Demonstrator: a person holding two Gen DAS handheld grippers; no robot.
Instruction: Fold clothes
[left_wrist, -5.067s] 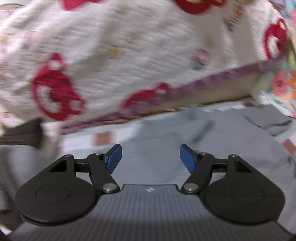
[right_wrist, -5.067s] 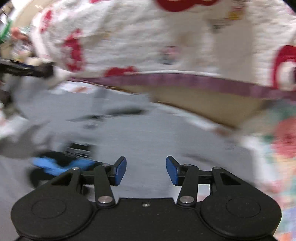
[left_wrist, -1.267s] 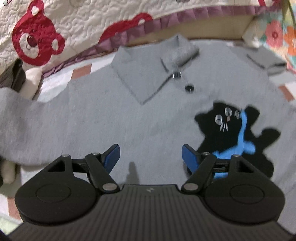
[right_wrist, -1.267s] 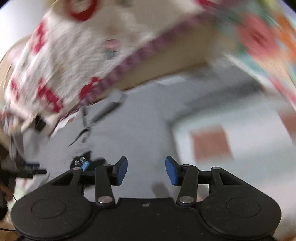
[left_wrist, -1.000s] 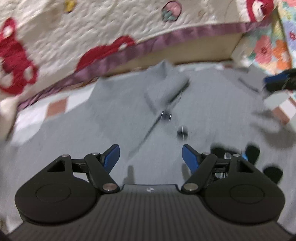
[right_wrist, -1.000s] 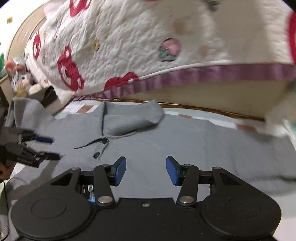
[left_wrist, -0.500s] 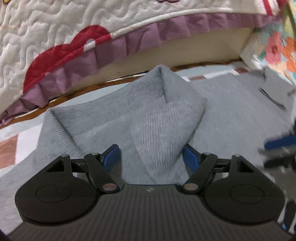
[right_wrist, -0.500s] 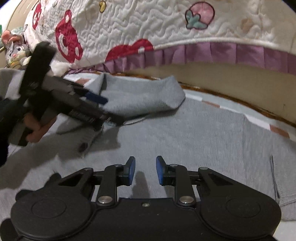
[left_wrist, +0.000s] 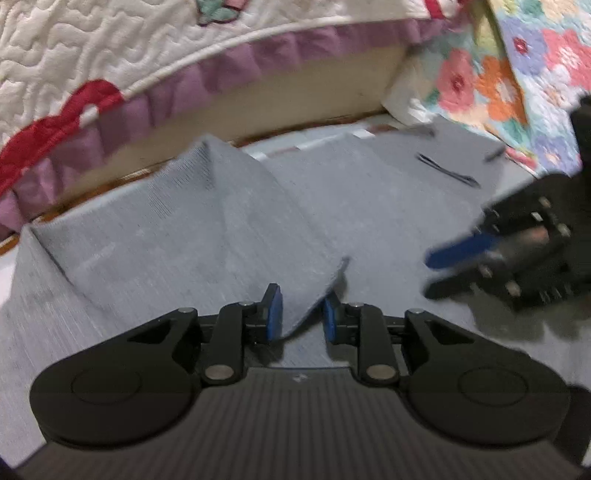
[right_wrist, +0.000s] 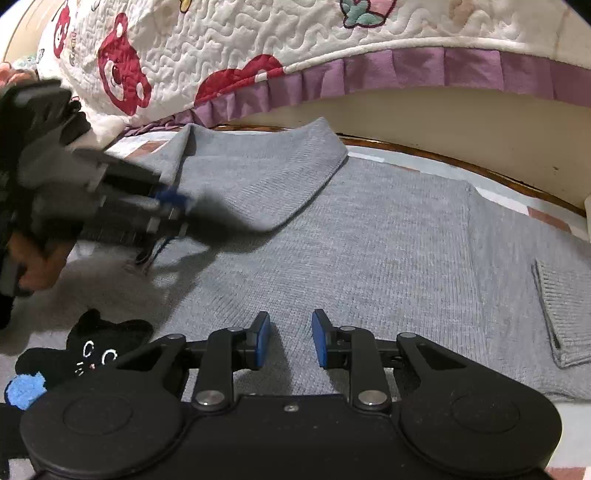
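A grey knit sweater (right_wrist: 369, 236) with a collar (right_wrist: 258, 184) and a black cat patch (right_wrist: 92, 350) lies flat on the floor beside a bed. My left gripper (left_wrist: 301, 317) has its jaws partly closed around the tip of the right collar flap (left_wrist: 236, 236), with a gap still showing; it appears blurred in the right wrist view (right_wrist: 170, 206). My right gripper (right_wrist: 290, 343) is narrowly open and empty, low over the sweater's shoulder area; it shows blurred in the left wrist view (left_wrist: 480, 251).
A white quilt with red bears and a purple ruffle (right_wrist: 332, 70) hangs over the bed edge just behind the collar. A flowered blanket (left_wrist: 517, 74) lies at the right. The sleeve cuff (right_wrist: 561, 306) is folded in at the right.
My left gripper has narrowed its jaws around the collar tip. My right gripper has opened slightly and shifted a little over the sweater.
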